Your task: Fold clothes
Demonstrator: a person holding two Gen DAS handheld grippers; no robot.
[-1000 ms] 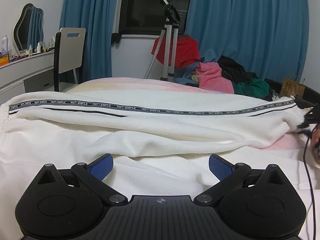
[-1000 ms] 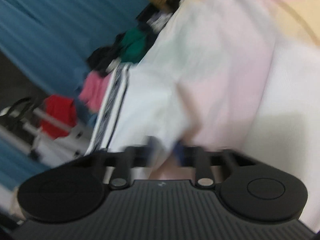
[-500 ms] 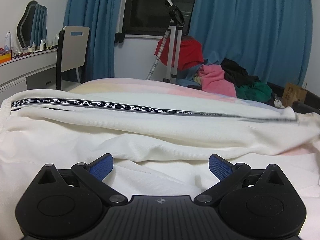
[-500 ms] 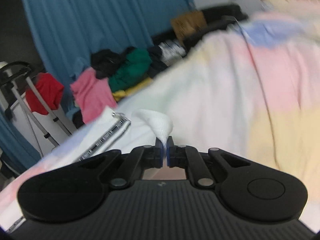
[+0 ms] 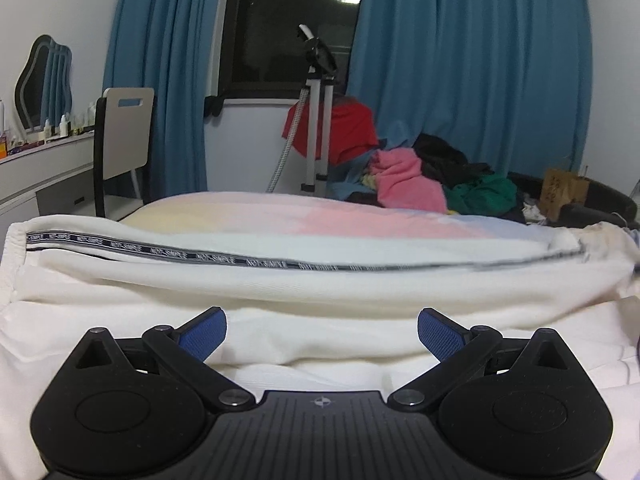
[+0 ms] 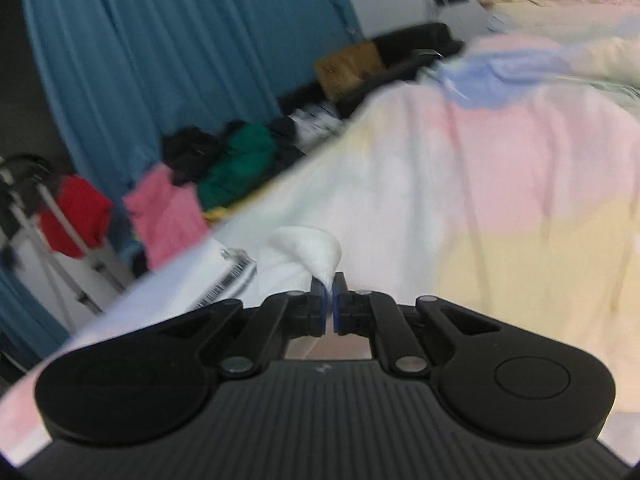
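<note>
Fingers of the right gripper (image 6: 329, 300) pinch the white trousers (image 5: 280, 280) at their twelve o'clock, the left gripper (image 5: 322, 334) gapes empty; lift gently, keeping cloth taut.

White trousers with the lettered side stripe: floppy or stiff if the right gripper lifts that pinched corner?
Likely floppy: the white trousers lie in soft rolls and creases on the bed. The corner pinched in the right gripper already curls over limply, so the rest would probably trail and drag. The knit looks thick, so it probably won't slip easily.
</note>
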